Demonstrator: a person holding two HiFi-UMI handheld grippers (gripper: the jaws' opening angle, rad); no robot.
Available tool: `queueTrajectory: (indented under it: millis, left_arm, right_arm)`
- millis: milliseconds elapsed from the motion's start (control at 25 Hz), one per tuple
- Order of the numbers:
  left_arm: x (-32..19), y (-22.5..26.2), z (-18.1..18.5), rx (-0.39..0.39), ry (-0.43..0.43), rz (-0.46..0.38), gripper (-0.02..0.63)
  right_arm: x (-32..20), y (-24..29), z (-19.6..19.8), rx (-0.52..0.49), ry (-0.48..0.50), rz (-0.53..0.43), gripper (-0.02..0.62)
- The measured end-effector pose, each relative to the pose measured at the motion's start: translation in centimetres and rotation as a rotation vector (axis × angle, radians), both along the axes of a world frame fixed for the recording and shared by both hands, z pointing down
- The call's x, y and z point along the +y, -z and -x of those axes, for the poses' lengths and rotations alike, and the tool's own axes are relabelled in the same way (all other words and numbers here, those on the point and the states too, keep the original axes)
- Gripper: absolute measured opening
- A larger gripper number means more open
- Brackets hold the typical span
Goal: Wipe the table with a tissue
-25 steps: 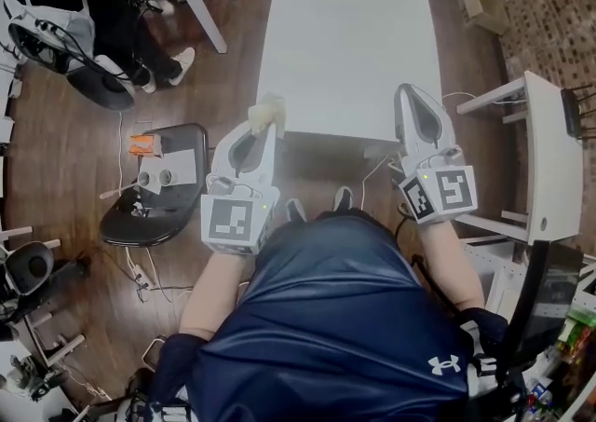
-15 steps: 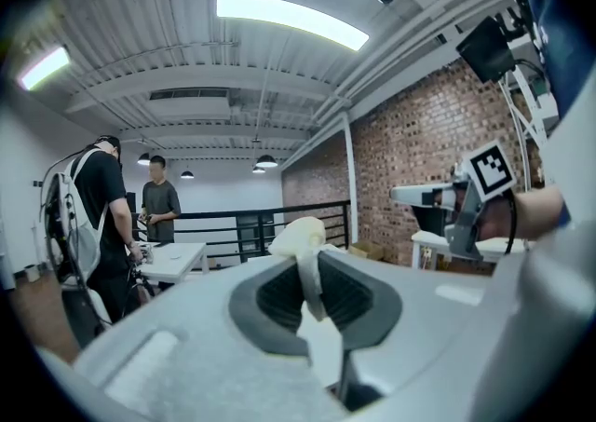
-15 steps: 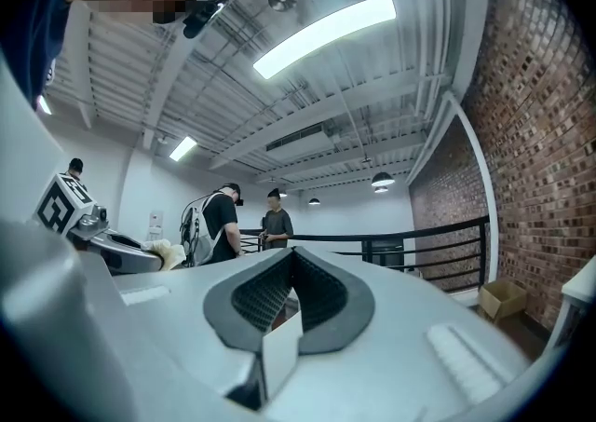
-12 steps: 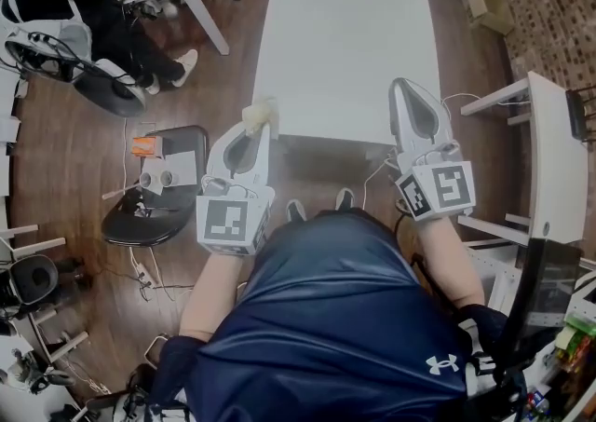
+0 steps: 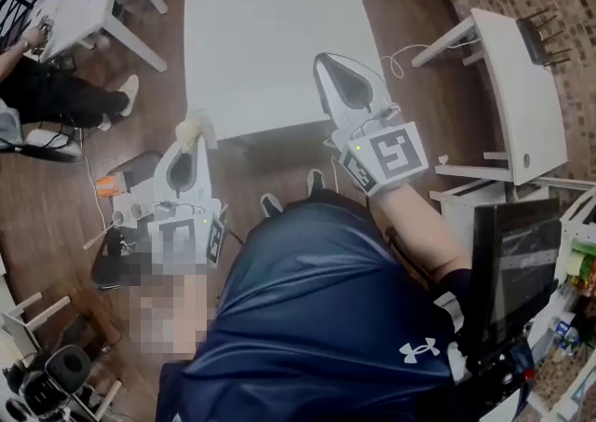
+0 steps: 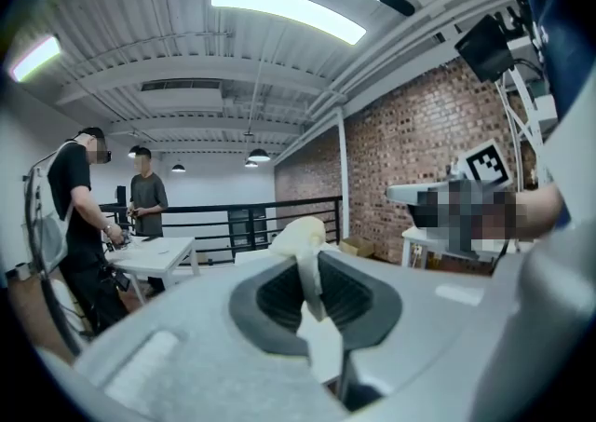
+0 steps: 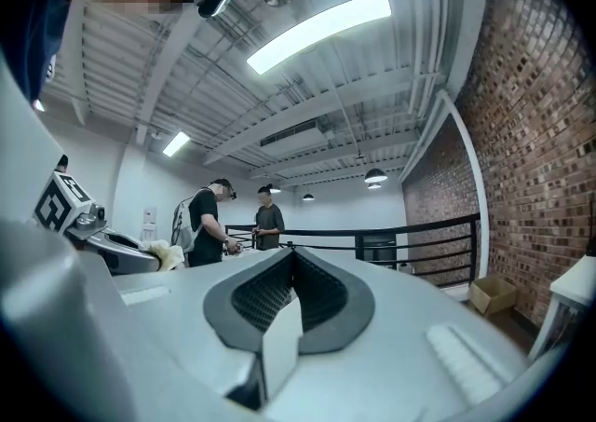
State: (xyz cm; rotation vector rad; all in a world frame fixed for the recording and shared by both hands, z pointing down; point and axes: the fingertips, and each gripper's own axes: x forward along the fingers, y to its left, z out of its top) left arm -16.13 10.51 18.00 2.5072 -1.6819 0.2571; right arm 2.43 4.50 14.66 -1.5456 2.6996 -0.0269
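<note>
The white table (image 5: pixel 270 29) fills the top middle of the head view. My left gripper (image 5: pixel 193 142) hangs just off its near left corner, shut on a crumpled cream tissue (image 5: pixel 196 127) that sticks out past the tips. In the left gripper view the tissue (image 6: pixel 300 236) is pinched between the closed jaws of the left gripper (image 6: pixel 307 257), which points level across the room. My right gripper (image 5: pixel 326 64) reaches over the table's near right edge. Its jaws are shut with nothing between them in the right gripper view (image 7: pixel 291 257), where the tissue (image 7: pixel 166 255) shows at the left.
A black chair (image 5: pixel 130 215) with small items and an orange thing (image 5: pixel 107 185) stands at the left. A second white table (image 5: pixel 512 66) is at the right, and a third one (image 5: pixel 84 1) at the upper left beside a seated person (image 5: pixel 56 99). Two people (image 6: pixel 79 215) stand far off.
The head view has swung, so the table now lies further left. The left gripper, still holding the tissue, sits lower and further left. The right gripper now reaches over the table's near edge.
</note>
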Motion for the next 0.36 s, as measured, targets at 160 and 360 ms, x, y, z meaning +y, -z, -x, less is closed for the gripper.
queueTrajectory:
  millis: [160, 360]
  left_arm:
    - [-0.9, -0.5, -3.3, -0.010, -0.055, 0.005, 0.012]
    - [-2.3, -0.5, -8.6, 0.017, -0.106, 0.004, 0.012]
  right_arm:
    - [-0.2, -0.5, -3.4, -0.009, -0.043, 0.017, 0.005]
    - [-0.8, -0.7, -8.7, 0.002, -0.076, 0.037, 0.005]
